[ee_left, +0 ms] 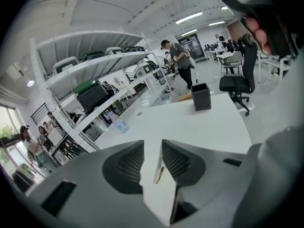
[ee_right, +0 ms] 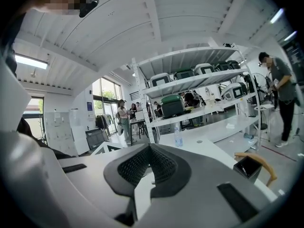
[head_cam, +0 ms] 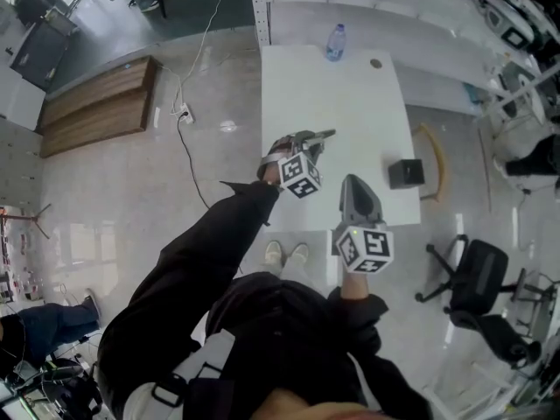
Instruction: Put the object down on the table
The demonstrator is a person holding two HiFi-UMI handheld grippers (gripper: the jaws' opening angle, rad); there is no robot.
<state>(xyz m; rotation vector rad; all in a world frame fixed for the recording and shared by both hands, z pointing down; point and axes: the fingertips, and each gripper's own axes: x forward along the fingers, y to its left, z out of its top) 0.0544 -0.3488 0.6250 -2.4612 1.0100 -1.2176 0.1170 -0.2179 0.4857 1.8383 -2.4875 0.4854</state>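
Note:
A thin flat strip with a yellowish lower end (ee_left: 158,167) stands in the gap of my left gripper (ee_left: 152,144). It lies against the right jaw's ribbed pad, and the left pad stays clear of it. That gripper (head_cam: 325,135) hovers over the white table (head_cam: 350,94) near its left edge, jaws a little apart. I cannot tell whether the strip rests on the table. My right gripper (head_cam: 354,179) is over the near part of the table. Its pads meet at the tips (ee_right: 149,148), with nothing between them.
A black box (head_cam: 406,173) stands near the table's right edge, with a curved wooden piece (head_cam: 435,160) beside it. A water bottle (head_cam: 335,42) and a small round thing (head_cam: 375,63) sit at the far end. A black office chair (head_cam: 477,278) stands at the right. Shelves and people are beyond.

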